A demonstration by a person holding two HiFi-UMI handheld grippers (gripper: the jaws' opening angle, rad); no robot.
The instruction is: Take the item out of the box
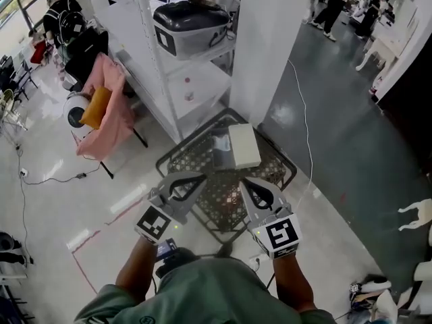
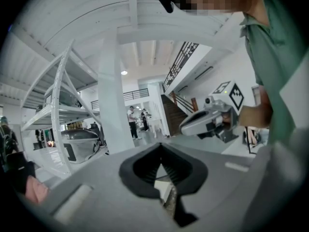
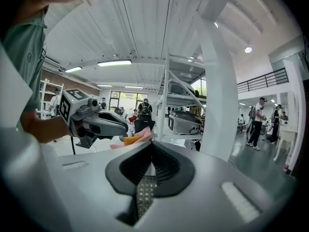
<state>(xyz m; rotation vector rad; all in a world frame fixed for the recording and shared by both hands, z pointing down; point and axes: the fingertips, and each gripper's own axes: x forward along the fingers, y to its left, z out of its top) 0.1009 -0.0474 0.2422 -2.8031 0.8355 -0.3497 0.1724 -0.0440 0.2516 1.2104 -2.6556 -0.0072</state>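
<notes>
A white closed box point(image 1: 244, 145) lies at the far side of a black wire-mesh basket point(image 1: 194, 155) on the floor, with a flat grey thing point(image 1: 221, 148) beside it. My left gripper point(image 1: 202, 177) and right gripper point(image 1: 245, 181) hang side by side above the basket's near half, short of the box, both shut and empty. In the left gripper view the jaws point(image 2: 161, 148) meet, with a slice of the white box point(image 2: 162, 187) showing below, and the right gripper point(image 2: 208, 121) is alongside. In the right gripper view the jaws point(image 3: 152, 145) are shut over the mesh point(image 3: 145, 193).
A white shelf rack point(image 1: 196, 79) holding a grey case point(image 1: 191, 20) stands just beyond the basket, next to a white pillar point(image 1: 273, 39). A chair draped in pink cloth point(image 1: 108, 106) is to the left. A thin cable point(image 1: 305, 127) runs over the dark floor. People stand far back.
</notes>
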